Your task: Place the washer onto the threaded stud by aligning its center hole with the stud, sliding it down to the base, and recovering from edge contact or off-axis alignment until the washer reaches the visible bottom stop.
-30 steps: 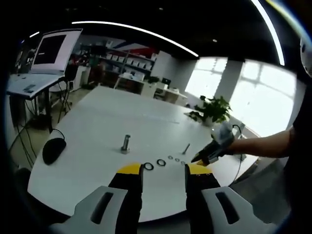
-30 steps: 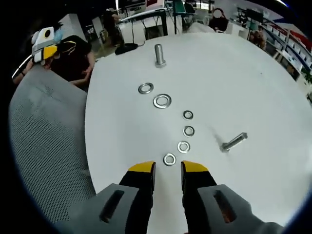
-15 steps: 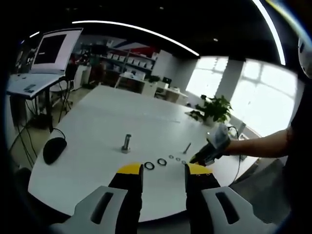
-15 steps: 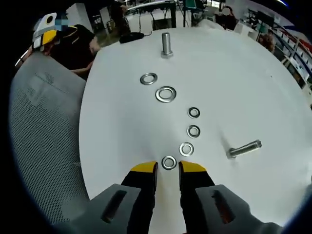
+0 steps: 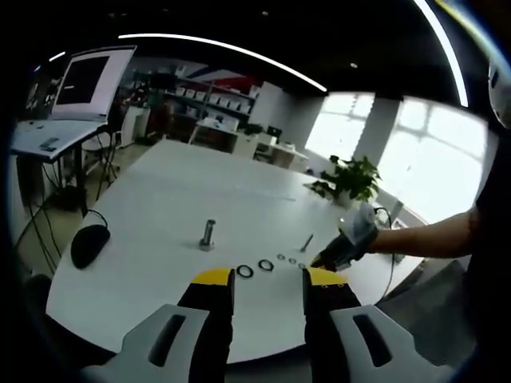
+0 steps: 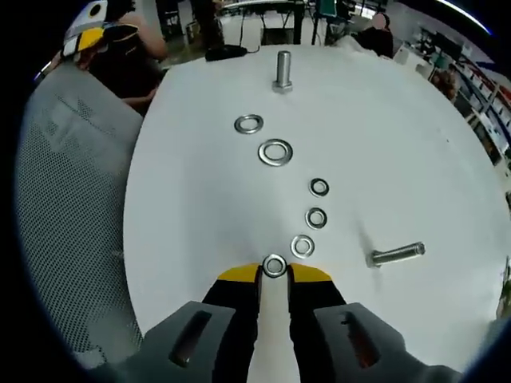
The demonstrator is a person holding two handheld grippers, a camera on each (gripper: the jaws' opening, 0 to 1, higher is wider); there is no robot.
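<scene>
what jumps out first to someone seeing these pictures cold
A curving line of six washers on the white table, the nearest washer sitting right between the yellow tips of the right gripper. Beyond the line an upright stud stands on its head, and a second bolt lies on its side to the right.

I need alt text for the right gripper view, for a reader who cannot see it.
The right gripper has its yellow-tipped fingers on either side of the nearest washer on a white table. Five more washers lead toward an upright stud; a bolt lies to the right.
</scene>
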